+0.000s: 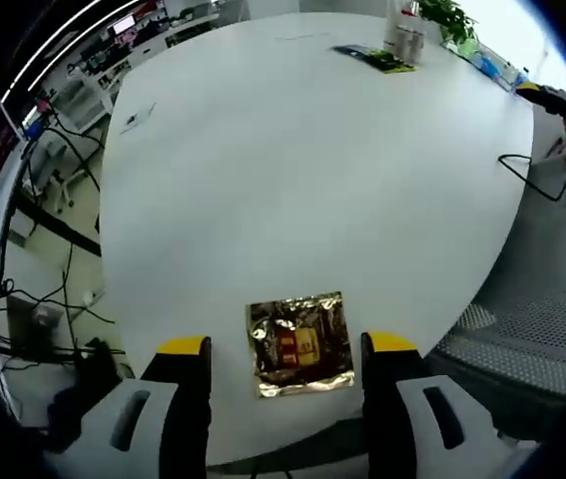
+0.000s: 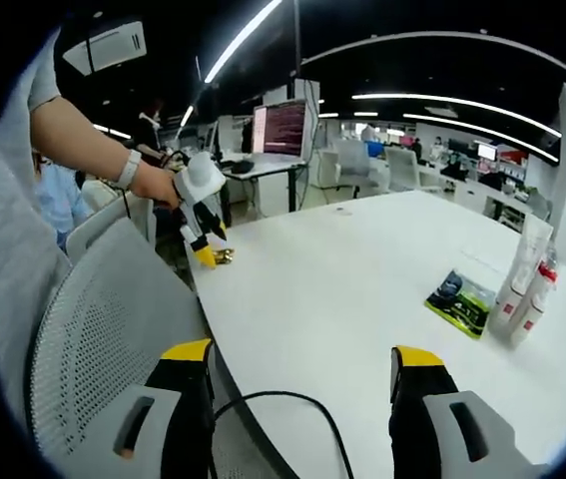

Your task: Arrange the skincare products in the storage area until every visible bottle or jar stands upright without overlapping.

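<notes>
— How far along are they?

— Barely started, I'd say. The left gripper [image 1: 283,374] hangs with jaws wide apart over a gold foil packet [image 1: 299,344] lying flat at the near edge of the white table [image 1: 302,170].

— And the bottles?

— Two tubes [image 2: 524,276] stand upright across the table beside a green sachet [image 2: 460,299] lying flat. The right gripper [image 2: 302,384] is spread open, holding nothing.
</notes>
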Tool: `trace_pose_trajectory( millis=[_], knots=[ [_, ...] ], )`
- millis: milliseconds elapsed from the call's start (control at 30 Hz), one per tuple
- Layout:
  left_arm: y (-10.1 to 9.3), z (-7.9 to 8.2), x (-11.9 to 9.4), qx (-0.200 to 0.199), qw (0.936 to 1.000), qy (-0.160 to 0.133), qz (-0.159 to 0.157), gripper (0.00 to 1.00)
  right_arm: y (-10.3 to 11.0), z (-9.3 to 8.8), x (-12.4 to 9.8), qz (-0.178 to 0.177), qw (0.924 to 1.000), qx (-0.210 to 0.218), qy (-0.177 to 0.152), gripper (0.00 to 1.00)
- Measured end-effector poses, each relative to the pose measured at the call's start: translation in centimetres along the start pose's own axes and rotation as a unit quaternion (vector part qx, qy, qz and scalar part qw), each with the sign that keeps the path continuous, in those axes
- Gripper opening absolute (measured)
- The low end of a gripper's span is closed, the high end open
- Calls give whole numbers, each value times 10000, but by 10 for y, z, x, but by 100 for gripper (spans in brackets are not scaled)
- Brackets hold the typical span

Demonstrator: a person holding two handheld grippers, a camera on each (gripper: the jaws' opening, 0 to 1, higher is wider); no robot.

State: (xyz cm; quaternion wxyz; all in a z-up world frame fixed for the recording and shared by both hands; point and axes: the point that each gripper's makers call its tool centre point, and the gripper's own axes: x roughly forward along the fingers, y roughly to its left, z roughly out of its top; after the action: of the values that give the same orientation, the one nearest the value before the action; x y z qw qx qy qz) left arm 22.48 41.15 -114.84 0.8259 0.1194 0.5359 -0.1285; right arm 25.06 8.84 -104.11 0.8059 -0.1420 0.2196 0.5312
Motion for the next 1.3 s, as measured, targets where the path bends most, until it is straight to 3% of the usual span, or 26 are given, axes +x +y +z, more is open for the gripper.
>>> trace_pose_trajectory(
  millis=[167,200,233,367,467,767,833,933,1167,1300],
  knots=[
    [-6,-1,3,-230,9993,77,-278,50,-1,-2,1,-27,10000,-6,57,71],
    [-5,-1,3,-367,9991,83,-205,50,-1,-2,1,-34,10000,-7,47,71],
    [-7,0,3,-189,9995,65,-225,50,-2,-1,0,-37,10000,2,29,71],
    [-9,-1,2,-211,9995,-23,-254,47,-3,-1,0,-67,10000,15,27,71],
    [-9,-1,2,-309,9993,-32,-218,34,-3,-1,0,-75,10000,-5,23,71],
    [-16,-3,3,-358,9992,-16,-161,29,-2,2,-1,-78,9999,-77,-25,70],
    [-23,-1,3,-246,9995,-9,-214,23,-2,3,-2,-73,9999,-86,-51,70],
    [-28,-4,4,-10,9997,139,-217,0,-2,3,-2,-75,9999,-105,-52,69],
    [-36,4,3,11,9997,65,-226,0,-1,0,-1,-62,10000,-69,18,69],
    [-51,29,-8,-255,9986,-414,-212,0,4,-2,2,48,9999,-77,91,69]
  ],
)
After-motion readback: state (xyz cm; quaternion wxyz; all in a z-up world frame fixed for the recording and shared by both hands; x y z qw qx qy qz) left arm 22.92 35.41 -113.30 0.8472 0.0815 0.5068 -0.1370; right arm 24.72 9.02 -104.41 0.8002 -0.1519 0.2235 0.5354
